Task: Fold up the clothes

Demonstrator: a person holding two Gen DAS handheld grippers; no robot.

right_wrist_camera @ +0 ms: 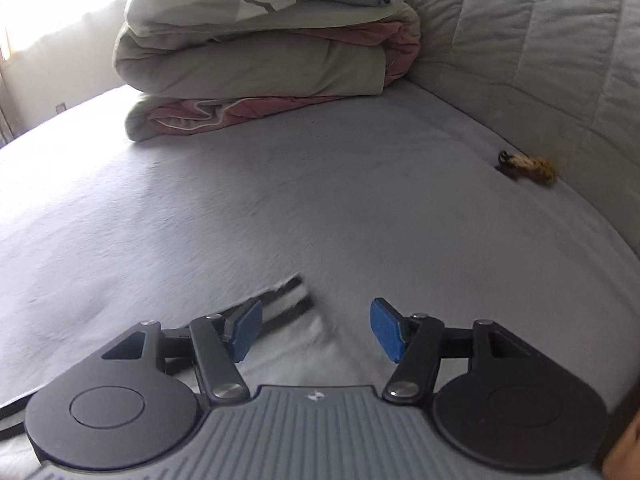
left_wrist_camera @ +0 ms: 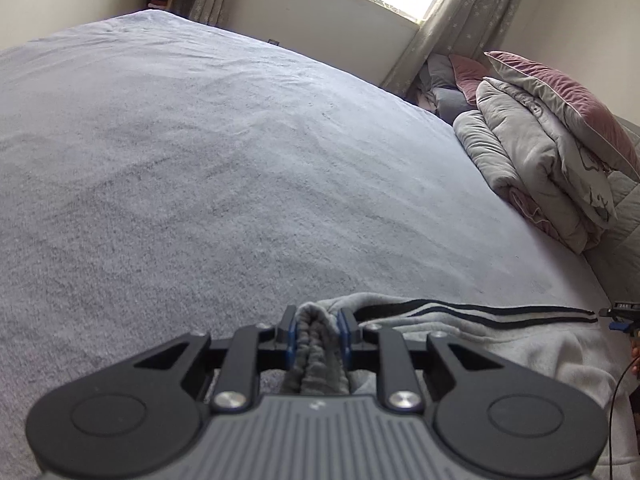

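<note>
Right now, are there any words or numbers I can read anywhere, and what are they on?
None can be read.
Small pale mark on the left claw's grey body: a logo, not letters.
Same mark behind the right claw.
Tiny white characters on a black tag past the grey garment: too small.

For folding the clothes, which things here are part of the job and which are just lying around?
Job:
- grey garment, striped band
- left gripper, shut on the garment
- right gripper, open over its striped end

Lying about:
- folded duvet
- pink pillow
- small brown thing by the headboard
</note>
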